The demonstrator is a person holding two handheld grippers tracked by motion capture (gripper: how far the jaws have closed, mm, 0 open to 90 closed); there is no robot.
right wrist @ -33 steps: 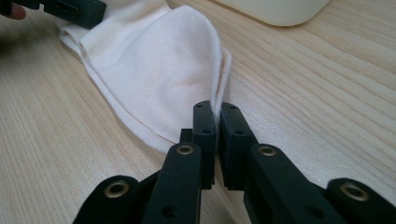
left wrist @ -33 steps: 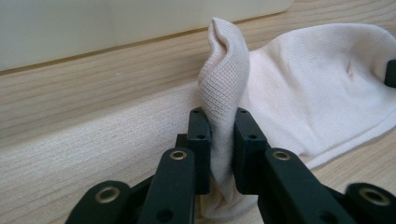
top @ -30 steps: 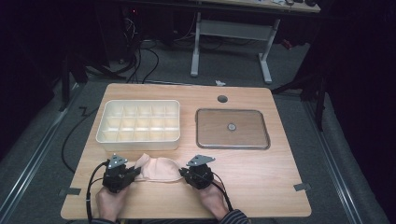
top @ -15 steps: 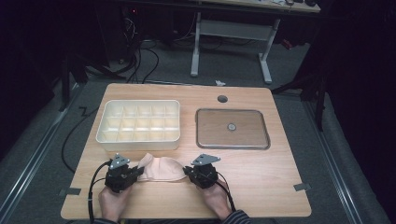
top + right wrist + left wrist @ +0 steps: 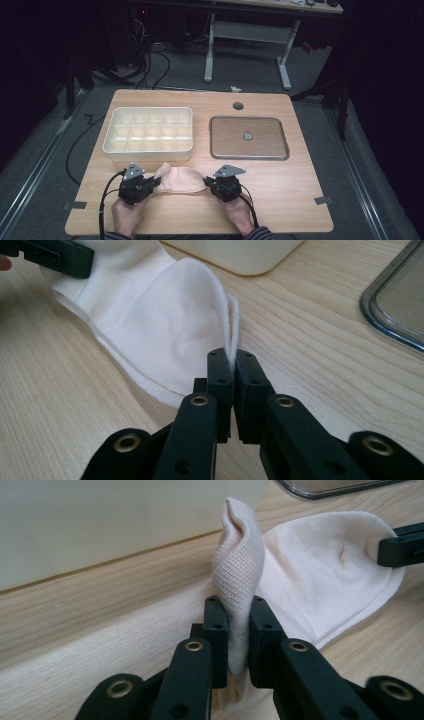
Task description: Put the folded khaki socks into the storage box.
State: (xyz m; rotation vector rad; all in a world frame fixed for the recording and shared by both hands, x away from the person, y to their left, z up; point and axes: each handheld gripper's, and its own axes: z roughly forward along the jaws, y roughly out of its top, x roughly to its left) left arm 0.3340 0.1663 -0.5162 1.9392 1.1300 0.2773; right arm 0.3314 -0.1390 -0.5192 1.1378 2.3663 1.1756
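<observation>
Cream sock [image 5: 181,179] lies on my counter [image 5: 280,185]; left gripper [image 5: 239,630] and right gripper [image 5: 233,375] jaws clamp its opposite ends.

A pale peach sock [image 5: 181,179] of fine ribbed knit lies on the near part of the desk [image 5: 280,195], just in front of the cream compartment tray [image 5: 149,130]. It is stretched sideways between two held ends. In the left gripper view, one end [image 5: 239,575] is bunched into a narrow upright fold that rises toward the tray's wall, while the rest spreads flat and smooth on the wood. In the right gripper view, the opposite edge [image 5: 231,327] is lifted into a thin raised flap, with the doubled hem curving along the desk below it. The middle sags slightly onto the surface.
</observation>
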